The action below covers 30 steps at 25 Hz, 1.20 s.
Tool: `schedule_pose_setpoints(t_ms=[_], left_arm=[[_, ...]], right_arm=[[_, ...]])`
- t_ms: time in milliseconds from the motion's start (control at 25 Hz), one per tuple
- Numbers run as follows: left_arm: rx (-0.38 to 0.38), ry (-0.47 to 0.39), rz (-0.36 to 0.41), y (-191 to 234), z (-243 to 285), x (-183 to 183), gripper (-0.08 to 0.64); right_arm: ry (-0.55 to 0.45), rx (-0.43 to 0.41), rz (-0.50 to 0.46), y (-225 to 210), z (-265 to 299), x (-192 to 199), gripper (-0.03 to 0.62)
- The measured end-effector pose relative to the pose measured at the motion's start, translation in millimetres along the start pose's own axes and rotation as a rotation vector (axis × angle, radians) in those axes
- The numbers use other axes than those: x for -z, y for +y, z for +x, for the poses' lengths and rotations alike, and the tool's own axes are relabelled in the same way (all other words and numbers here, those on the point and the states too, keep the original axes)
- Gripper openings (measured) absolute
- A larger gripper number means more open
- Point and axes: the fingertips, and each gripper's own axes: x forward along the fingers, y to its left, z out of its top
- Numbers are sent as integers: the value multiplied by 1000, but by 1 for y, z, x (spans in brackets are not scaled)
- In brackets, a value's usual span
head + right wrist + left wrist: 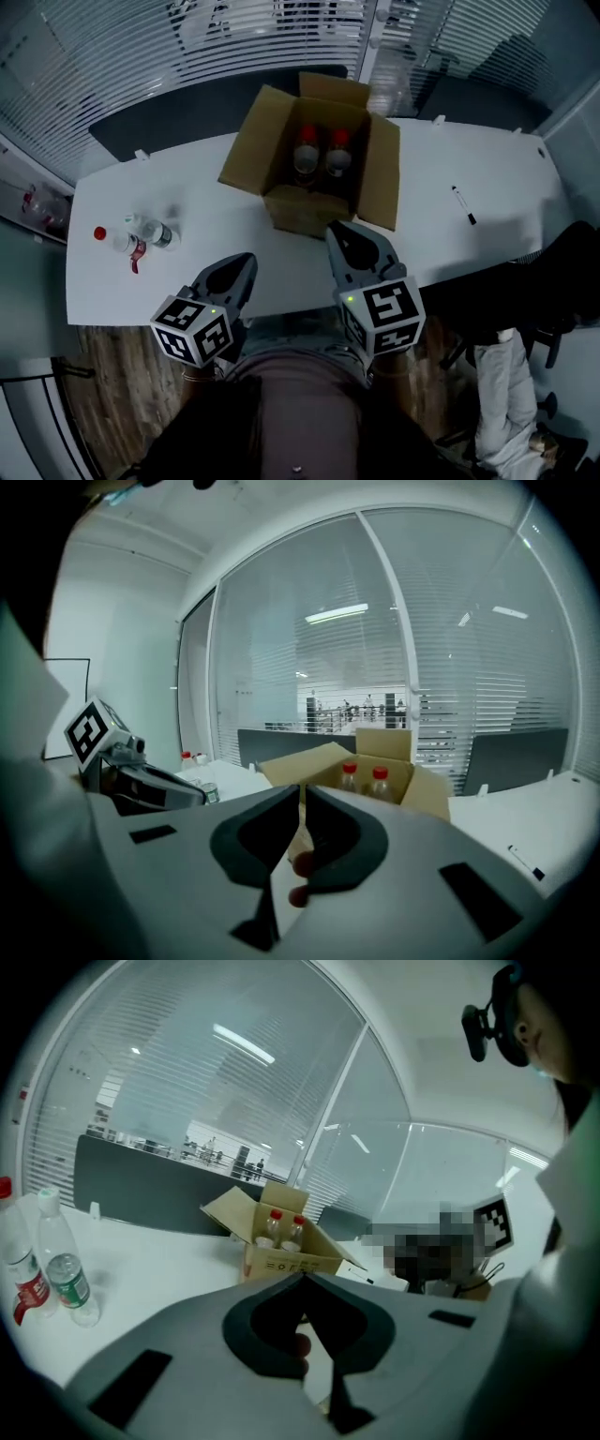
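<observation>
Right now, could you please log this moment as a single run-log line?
left hand-held gripper: shut, empty | right hand-held gripper: shut, empty, by cardboard box | cardboard box: open, two red-capped bottles inside

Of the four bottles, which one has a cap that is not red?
The green-labelled bottle on the table, left of the cardboard box: its cap is white. Its red-labelled neighbour and both boxed bottles have red caps.

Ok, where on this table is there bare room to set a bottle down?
Bare tabletop lies right of the cardboard box, around the marker, and between the box and the loose bottles at left. Crowded: the box's far end, holding two red-capped bottles.
</observation>
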Motion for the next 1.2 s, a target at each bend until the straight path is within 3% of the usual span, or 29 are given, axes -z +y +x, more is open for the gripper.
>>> schedule_pose_setpoints(t_ms=[320, 760, 1200], left_arm=[[96, 57, 54, -7, 15, -14, 6], [152, 100, 75, 4, 30, -23, 6], [114, 106, 42, 38, 33, -28, 6]], right_arm=[[-3, 121, 61, -18, -9, -2, 40], [33, 166, 97, -26, 3, -2, 41], [23, 196, 93, -54, 41, -18, 43]])
